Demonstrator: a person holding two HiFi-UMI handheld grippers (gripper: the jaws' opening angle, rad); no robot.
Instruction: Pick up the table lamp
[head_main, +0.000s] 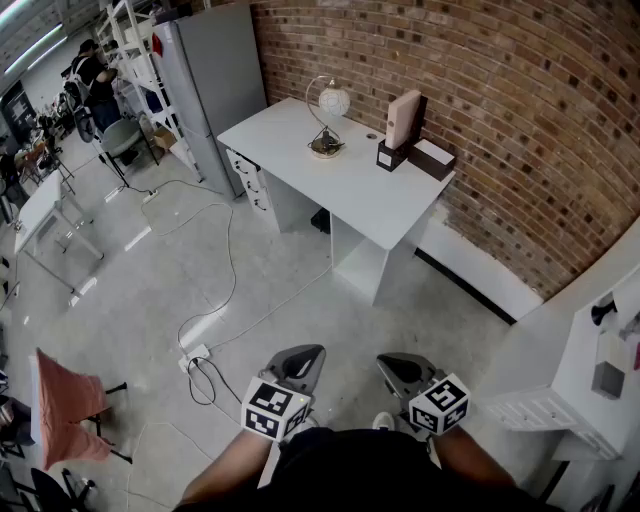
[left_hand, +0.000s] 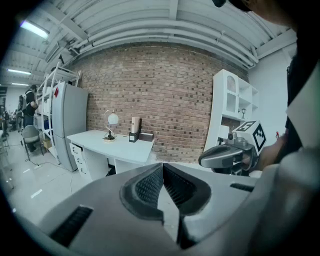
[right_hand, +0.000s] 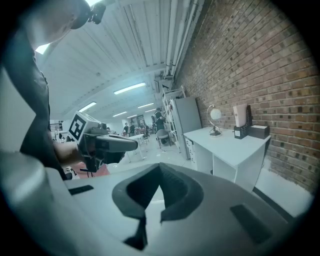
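**Table Lamp Beyond Reach: Approach Required**

The brick wall backs the white surface, which stands on the far side of the floor. The table lamp stands upright towards the far left end of the surface, its long axis vertical, with a dark holder to its right. Both tools sit near the person, well apart from the lamp. The left tool and the right tool each have jaws pressed together with nothing between them. The lamp lies far ahead and slightly left, so the left tool is judged marginally nearer. Stem and base are too small to resolve, and no cord can be made out.
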